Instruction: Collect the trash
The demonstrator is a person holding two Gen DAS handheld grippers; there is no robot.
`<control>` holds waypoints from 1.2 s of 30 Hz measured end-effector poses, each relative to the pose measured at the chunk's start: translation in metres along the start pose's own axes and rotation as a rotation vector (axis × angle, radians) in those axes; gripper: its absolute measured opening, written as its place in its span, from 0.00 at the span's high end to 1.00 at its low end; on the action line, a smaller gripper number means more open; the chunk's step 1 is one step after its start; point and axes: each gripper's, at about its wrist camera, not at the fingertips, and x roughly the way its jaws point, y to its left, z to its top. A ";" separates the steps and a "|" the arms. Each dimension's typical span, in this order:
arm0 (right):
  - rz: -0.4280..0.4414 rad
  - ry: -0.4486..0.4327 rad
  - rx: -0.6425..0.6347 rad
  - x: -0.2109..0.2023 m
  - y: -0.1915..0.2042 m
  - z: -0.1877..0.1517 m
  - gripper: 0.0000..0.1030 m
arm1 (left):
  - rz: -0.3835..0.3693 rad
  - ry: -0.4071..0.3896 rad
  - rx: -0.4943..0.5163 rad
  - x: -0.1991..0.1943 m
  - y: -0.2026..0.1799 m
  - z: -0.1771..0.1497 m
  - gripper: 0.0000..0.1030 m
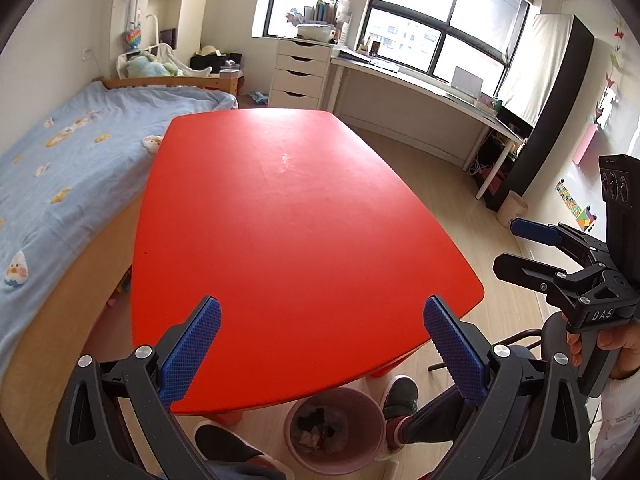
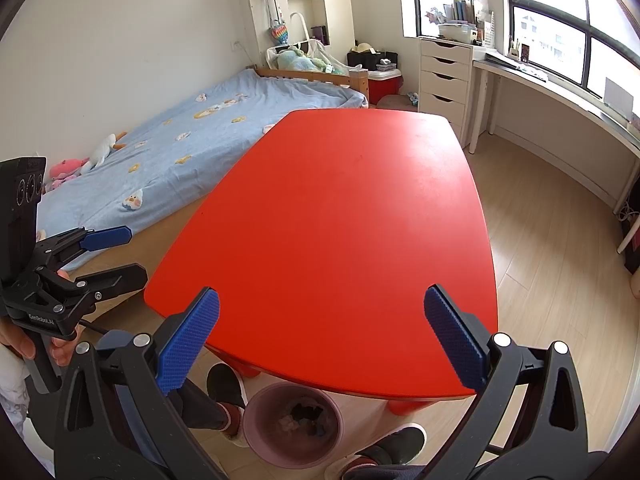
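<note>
- We see the pink trash bin (image 1: 334, 428) on the wooden floor (image 1: 460, 208) at the near end of the red table (image 1: 296, 216), partly under its near edge; crumpled dark and pale trash (image 1: 316, 424) lies inside it.
- From the right wrist view the same bin (image 2: 294, 426) sits between the person's two dark shoes (image 2: 224, 388), with a red table leg (image 2: 408, 407) just to its right.
- Our left gripper (image 1: 322, 344) hangs over the near end of the table, its blue ribbed pads (image 1: 192, 356) spread wide apart and holding nothing.
- Our right gripper (image 2: 322, 340) hangs likewise over the near edge, pads (image 2: 454, 338) wide apart, nothing between them.
- In the left wrist view the right gripper (image 1: 520, 248) shows at the far right, held in a hand (image 1: 616, 350), its fingers parted.
- In the right wrist view the left gripper (image 2: 120, 256) shows at the left edge, also held by a hand (image 2: 24, 346) and parted.
- A bed with a light blue cover (image 2: 192, 148) runs along the table's left side, with soft toys (image 2: 80, 164) on it.
- A white drawer unit (image 1: 300, 74) stands beyond the table's far end, and a long white desk (image 1: 420, 84) runs under the windows (image 1: 440, 20) on the right.
</note>
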 end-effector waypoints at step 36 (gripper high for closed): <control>0.004 0.010 -0.003 0.006 0.007 -0.009 0.03 | -0.008 0.016 0.008 0.003 -0.003 -0.001 0.06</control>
